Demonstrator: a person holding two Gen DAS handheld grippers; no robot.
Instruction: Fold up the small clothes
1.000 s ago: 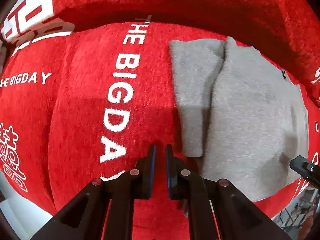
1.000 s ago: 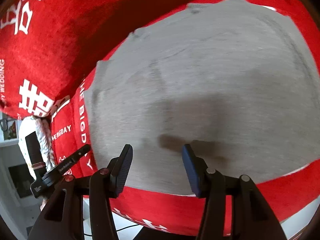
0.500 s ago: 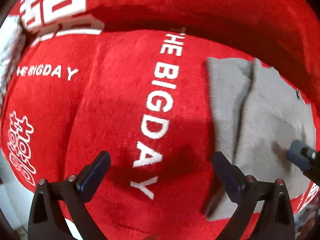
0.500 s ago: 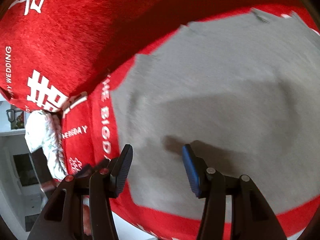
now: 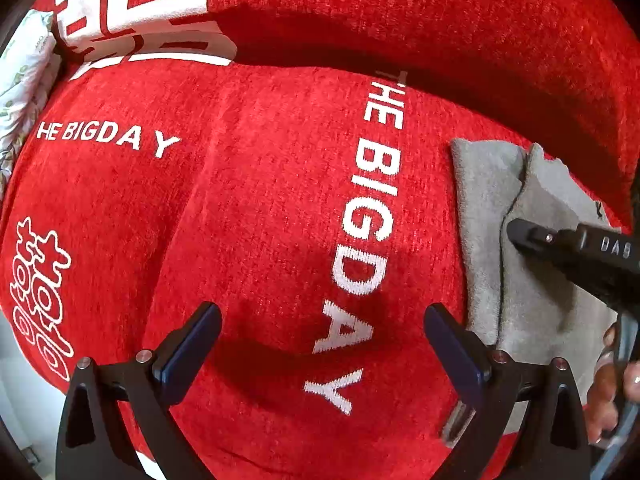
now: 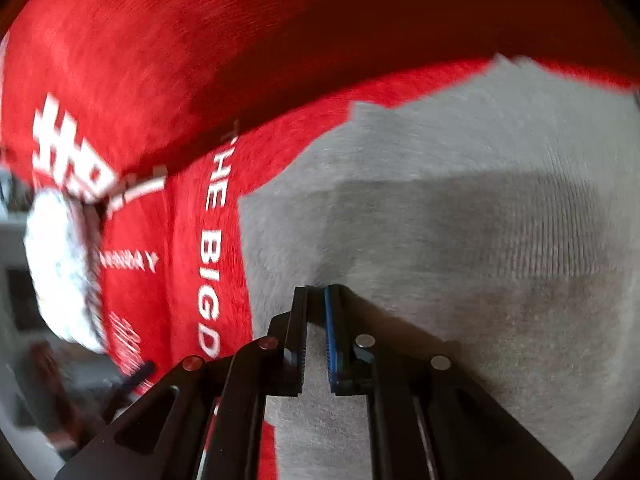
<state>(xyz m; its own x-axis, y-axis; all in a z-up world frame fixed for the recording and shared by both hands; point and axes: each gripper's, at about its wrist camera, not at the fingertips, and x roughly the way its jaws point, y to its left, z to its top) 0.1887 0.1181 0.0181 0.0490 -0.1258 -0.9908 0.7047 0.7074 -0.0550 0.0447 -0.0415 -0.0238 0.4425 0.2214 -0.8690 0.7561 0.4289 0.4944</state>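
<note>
A folded grey garment (image 5: pixel 532 264) lies flat on a red lettered sofa cover (image 5: pixel 248 216), at the right of the left wrist view. My left gripper (image 5: pixel 320 344) is open wide and empty over the red cover, left of the garment. My right gripper (image 6: pixel 316 292) is shut, its tips low over the garment (image 6: pixel 460 248) near its left edge; no cloth shows between the fingers. The right gripper also shows in the left wrist view (image 5: pixel 576 248), over the garment.
The sofa's red backrest (image 5: pixel 440 12) rises behind the seat. A white patterned cushion (image 5: pixel 24 76) sits at the far left. The seat's front edge runs just below both grippers.
My left gripper opened from shut to wide and drew left, off the garment. My right gripper closed from open and moved left toward the garment's left edge.
</note>
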